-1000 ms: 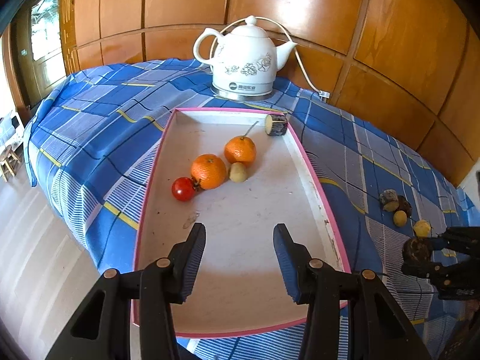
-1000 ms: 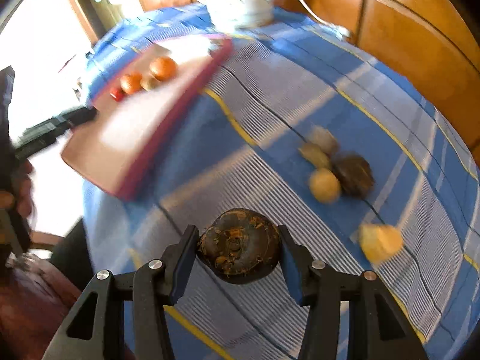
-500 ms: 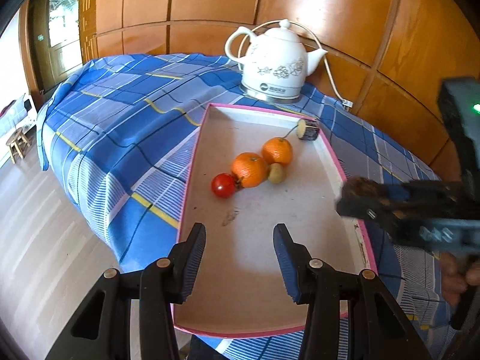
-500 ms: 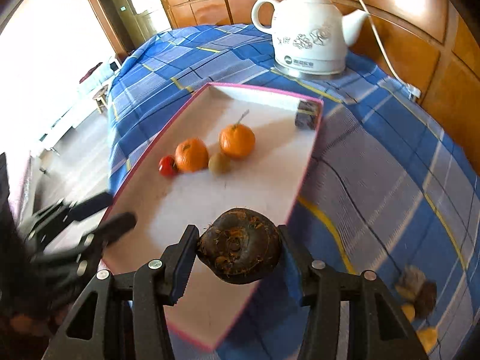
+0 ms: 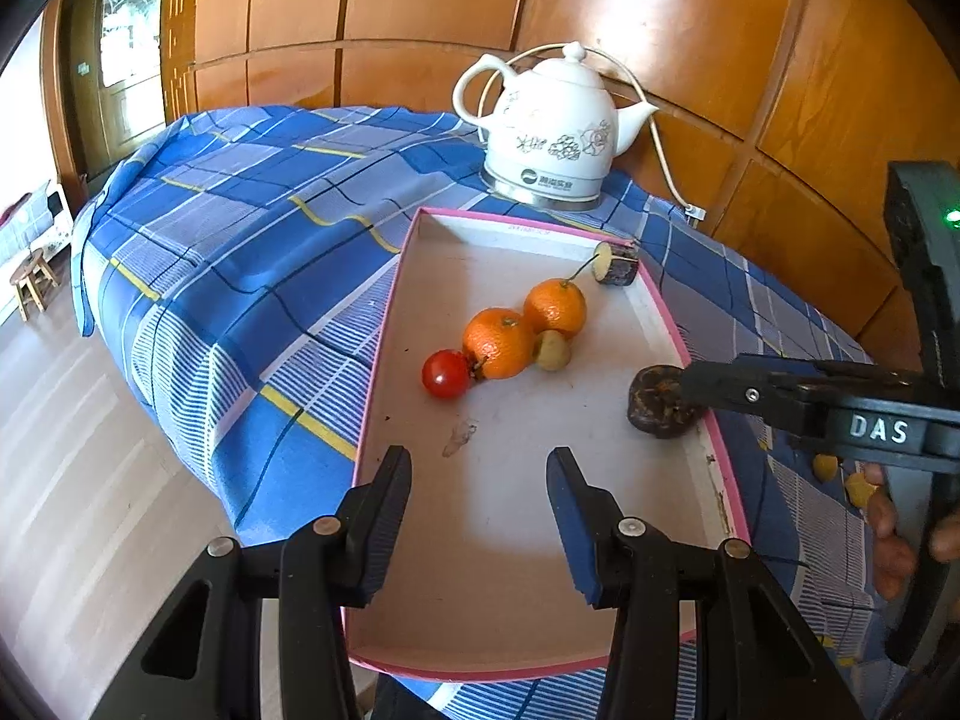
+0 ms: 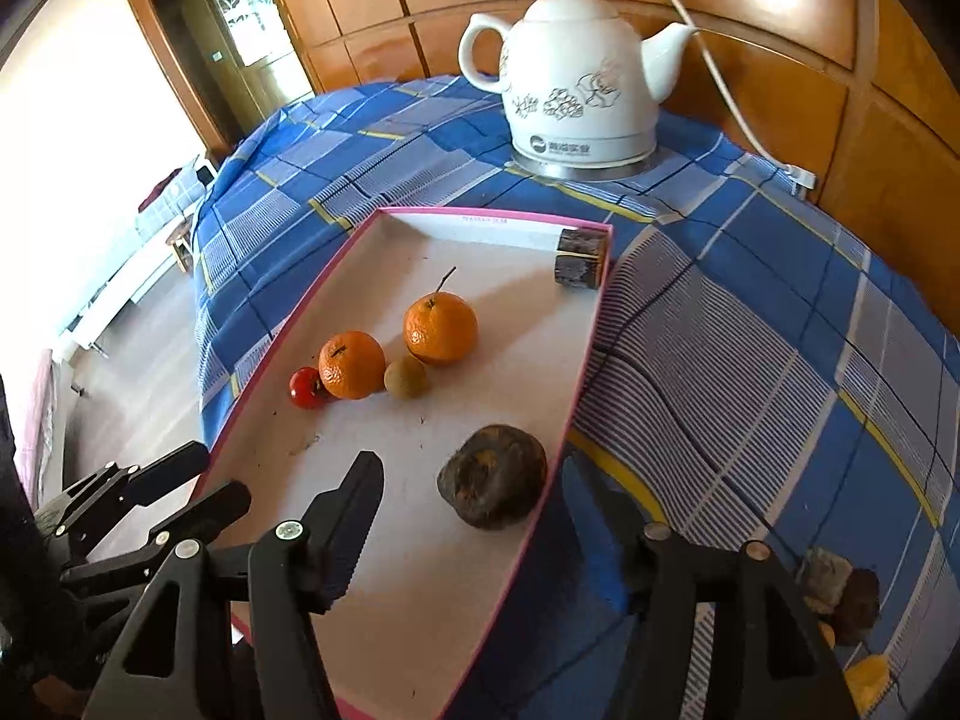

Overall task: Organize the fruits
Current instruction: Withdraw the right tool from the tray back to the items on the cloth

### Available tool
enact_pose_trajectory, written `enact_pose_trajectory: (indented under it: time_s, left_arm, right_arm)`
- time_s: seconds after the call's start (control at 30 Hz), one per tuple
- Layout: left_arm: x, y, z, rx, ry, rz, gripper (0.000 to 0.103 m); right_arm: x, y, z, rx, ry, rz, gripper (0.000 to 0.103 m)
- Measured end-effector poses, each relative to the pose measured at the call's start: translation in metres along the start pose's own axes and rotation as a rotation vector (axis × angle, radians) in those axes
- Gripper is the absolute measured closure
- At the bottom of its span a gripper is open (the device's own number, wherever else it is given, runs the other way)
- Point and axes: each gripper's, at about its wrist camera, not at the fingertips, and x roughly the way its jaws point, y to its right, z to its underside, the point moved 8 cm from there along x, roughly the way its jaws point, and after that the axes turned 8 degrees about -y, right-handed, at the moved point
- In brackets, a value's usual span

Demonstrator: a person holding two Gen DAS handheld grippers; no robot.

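A pink-rimmed tray [image 5: 384,324] [image 6: 288,330] lies on the blue checked cloth. It holds two oranges [image 5: 498,342] [image 6: 441,327], a red tomato [image 5: 445,373] [image 6: 306,387] and a small greenish fruit [image 5: 552,350] [image 6: 407,377]. A dark wrinkled fruit [image 6: 492,474] [image 5: 651,402] rests on the tray floor by the right rim. My right gripper [image 6: 486,498] straddles it with its jaws opening, and the pads stand clear of it. My left gripper [image 5: 478,462] is open and empty over the tray's near end.
A white kettle [image 5: 552,138] [image 6: 579,78] with its cord stands beyond the tray. A dark log-like piece [image 5: 618,269] [image 6: 579,264] sits in the tray's far right corner. Several small fruits [image 6: 840,588] lie on the cloth at right. A person's hand [image 5: 894,540] grips the right tool.
My right gripper carried the dark fruit from the cloth over to the tray, then its jaws widened and the fruit came to rest on the tray floor. The left gripper stayed open.
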Motion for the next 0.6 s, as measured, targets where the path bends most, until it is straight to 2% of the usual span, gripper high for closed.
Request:
enact_pose_trajectory:
  time_s: [0.6]
  left_arm:
    - [-0.012, 0.031, 0.007, 0.075, 0.01, 0.024, 0.055]
  right_arm:
    - [-0.046, 0.008, 0.042, -0.024, 0.061, 0.053, 0.04]
